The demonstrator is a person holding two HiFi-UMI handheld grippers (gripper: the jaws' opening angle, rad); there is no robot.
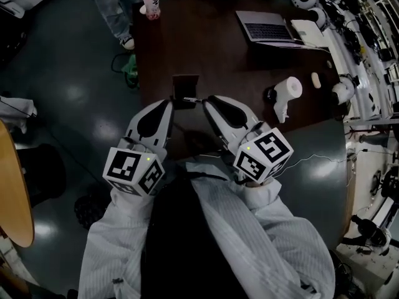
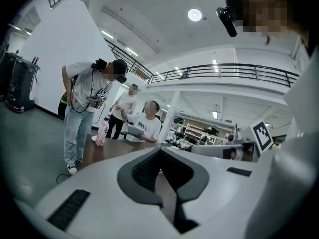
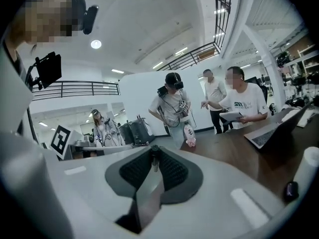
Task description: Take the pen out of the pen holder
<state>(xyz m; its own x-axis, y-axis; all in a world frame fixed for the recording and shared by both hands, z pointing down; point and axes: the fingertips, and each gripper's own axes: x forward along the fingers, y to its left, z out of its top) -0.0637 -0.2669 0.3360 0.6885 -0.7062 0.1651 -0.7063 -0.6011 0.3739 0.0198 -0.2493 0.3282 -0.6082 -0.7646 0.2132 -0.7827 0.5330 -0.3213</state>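
Note:
The dark, square pen holder (image 1: 186, 83) stands on the brown table (image 1: 237, 67) just beyond both grippers. My right gripper (image 1: 205, 102) is shut on a thin pen (image 3: 155, 161) that stands upright between its pads (image 3: 172, 171); in the head view the pen (image 1: 192, 98) shows as a pale sliver at the jaw tips, just in front of the holder. My left gripper (image 1: 171, 104) hovers beside the holder's left near corner. In the left gripper view its jaws (image 2: 160, 152) meet at the tips with nothing between them. Both grippers point nearly level across the table.
An open laptop (image 1: 268, 27) and a pink bottle (image 1: 151, 2) sit at the table's far end, a white paper roll (image 1: 288, 90) to the right. Several people stand or sit beyond the table (image 3: 174, 108). A round wooden table (image 1: 14, 192) is at left.

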